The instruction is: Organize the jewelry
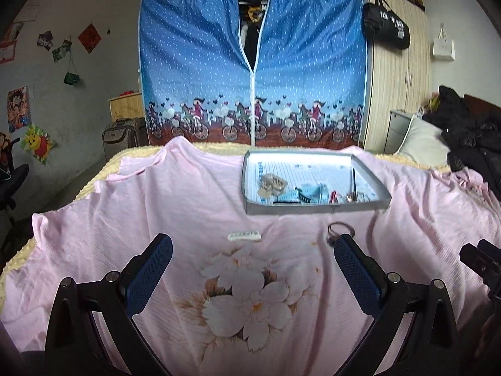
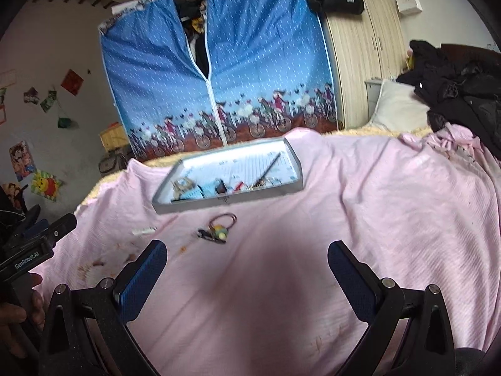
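Note:
A shallow grey box lid (image 1: pixel 313 208) (image 2: pixel 231 202) lies on the pink sheet and holds several hair clips and trinkets: a beige clip (image 1: pixel 272 185), blue clips (image 1: pixel 308 195). A white beaded clip (image 1: pixel 243 236) (image 2: pixel 144 231) rests on the sheet in front of the lid. To its right lies a hair tie with a yellow-green charm (image 2: pixel 219 228) (image 1: pixel 339 230). My left gripper (image 1: pixel 252 250) hovers open just short of the white clip, nothing between its fingers. My right gripper (image 2: pixel 247 257) is open too, below and right of the hair tie.
The pink flowered sheet (image 1: pixel 238 297) covers a bed. A blue fabric wardrobe (image 1: pixel 250 72) stands behind it, a wooden cupboard (image 1: pixel 397 87) to its right. Black clothes (image 2: pixel 460 94) and a white pillow (image 2: pixel 397 106) lie at the right. A hand (image 2: pixel 18 313) holds the left gripper.

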